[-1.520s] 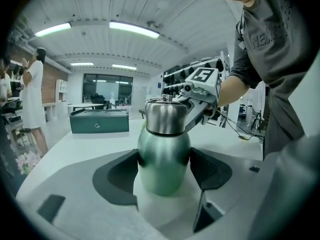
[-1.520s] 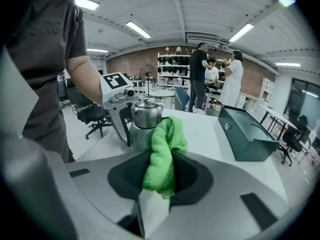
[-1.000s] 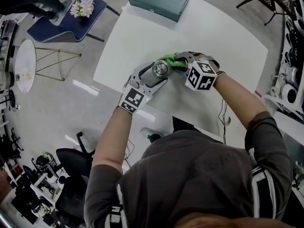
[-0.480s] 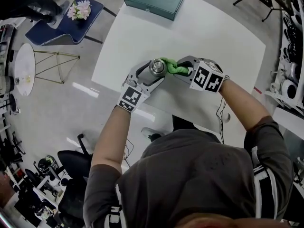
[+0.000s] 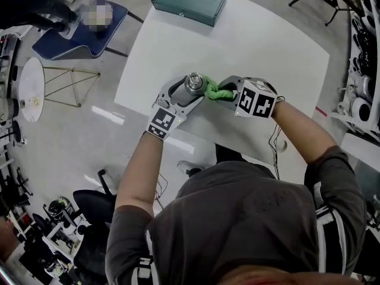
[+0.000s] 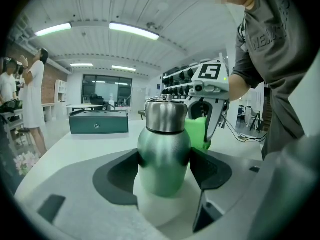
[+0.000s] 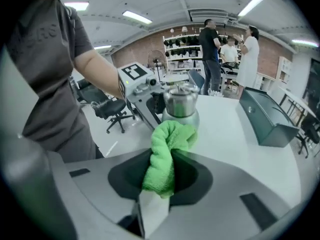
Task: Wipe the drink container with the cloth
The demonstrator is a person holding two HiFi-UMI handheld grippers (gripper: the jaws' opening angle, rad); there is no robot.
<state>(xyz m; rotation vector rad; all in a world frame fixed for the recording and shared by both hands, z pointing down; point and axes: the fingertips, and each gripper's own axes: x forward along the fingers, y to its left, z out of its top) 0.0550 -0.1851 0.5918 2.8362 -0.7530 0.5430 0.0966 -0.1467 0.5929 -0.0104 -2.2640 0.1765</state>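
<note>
A green metal flask (image 6: 163, 156) with a steel cap stands upright on the white table (image 5: 261, 46). My left gripper (image 6: 164, 164) is shut on the flask's body, one dark pad on each side. In the head view the flask's cap (image 5: 193, 82) shows between the left gripper's (image 5: 189, 92) jaws. My right gripper (image 7: 164, 176) is shut on a folded green cloth (image 7: 166, 154). The cloth (image 5: 215, 90) presses against the right side of the flask (image 7: 181, 109), just below the cap. From the left gripper view the cloth (image 6: 199, 132) shows behind the flask.
A dark green case (image 5: 190, 2) lies at the table's far edge. A cable (image 5: 276, 141) hangs off the near right edge. A blue chair (image 5: 80, 31) and a round side table (image 5: 32, 79) stand on the floor to the left. Several people stand in the background.
The right gripper with the cloth has slid down from the flask's cap to its right side. The left gripper and flask stay put.
</note>
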